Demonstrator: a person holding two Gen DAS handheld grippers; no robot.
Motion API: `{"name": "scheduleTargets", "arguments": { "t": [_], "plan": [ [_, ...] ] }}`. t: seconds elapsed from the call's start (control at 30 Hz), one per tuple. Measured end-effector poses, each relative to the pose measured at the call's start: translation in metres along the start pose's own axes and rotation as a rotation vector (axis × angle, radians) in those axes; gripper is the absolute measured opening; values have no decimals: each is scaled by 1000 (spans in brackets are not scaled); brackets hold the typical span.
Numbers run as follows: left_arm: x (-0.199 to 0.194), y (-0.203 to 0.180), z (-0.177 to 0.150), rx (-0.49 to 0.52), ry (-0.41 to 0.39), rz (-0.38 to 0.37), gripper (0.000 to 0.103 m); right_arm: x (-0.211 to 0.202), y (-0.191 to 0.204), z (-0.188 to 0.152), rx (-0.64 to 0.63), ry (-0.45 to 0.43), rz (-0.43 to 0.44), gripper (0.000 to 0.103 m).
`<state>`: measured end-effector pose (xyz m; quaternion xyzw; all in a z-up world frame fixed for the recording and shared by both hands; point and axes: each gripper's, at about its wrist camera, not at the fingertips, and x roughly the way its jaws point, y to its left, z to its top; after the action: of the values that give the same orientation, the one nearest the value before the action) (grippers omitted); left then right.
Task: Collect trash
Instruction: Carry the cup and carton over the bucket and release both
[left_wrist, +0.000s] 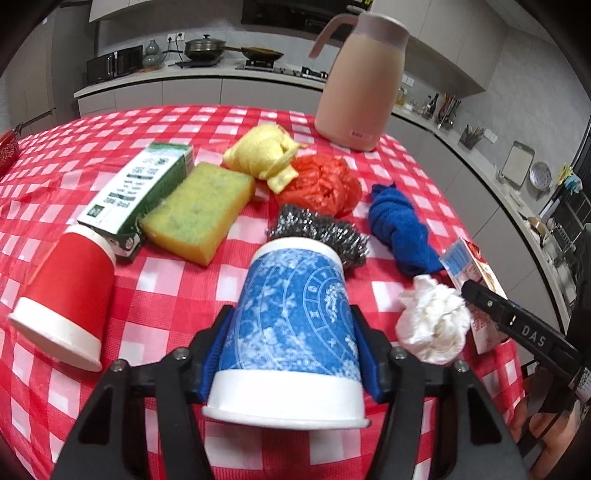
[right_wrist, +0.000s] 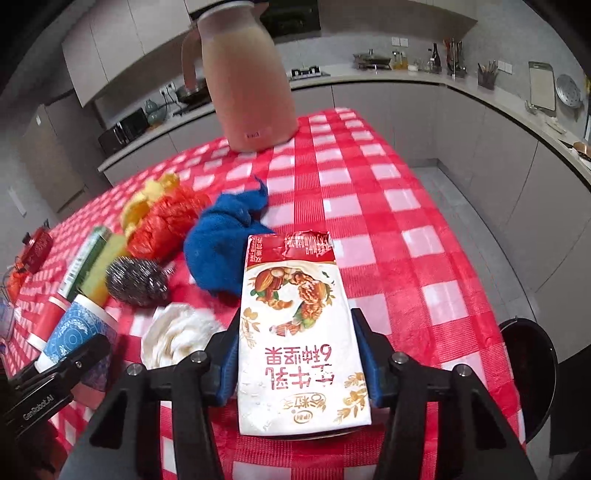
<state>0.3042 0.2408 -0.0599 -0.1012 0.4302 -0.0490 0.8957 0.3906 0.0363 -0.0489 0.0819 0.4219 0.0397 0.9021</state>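
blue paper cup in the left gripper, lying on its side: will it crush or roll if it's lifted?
The blue paper cup looks thin-walled and probably empty, so likely light and easily dented by the left gripper. The pads sit on its curved flanks, so it may slip. Released on its side, it would probably roll on the tablecloth.

- Checked tablecloth (right_wrist: 388, 206) lies bare to the right of the milk carton (right_wrist: 295, 332).
- Left of it, a crumpled tissue (right_wrist: 177, 336), steel scourer (right_wrist: 136, 282) and blue cloth (right_wrist: 221, 243) crowd close.
- A pink jug (right_wrist: 247, 81) blocks the far edge.
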Motion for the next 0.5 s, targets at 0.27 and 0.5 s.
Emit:
{"name": "scheduleTargets", "arguments": {
  "t": [0.27, 0.5],
  "plan": [
    [-20, -26, 0, 12, -47, -24, 61, -37, -20, -1, 29, -60, 43, 54],
    [-29, -71, -12, 40, -51, -62, 61, -66, -61, -10, 69, -87, 54, 53]
  ]
}}
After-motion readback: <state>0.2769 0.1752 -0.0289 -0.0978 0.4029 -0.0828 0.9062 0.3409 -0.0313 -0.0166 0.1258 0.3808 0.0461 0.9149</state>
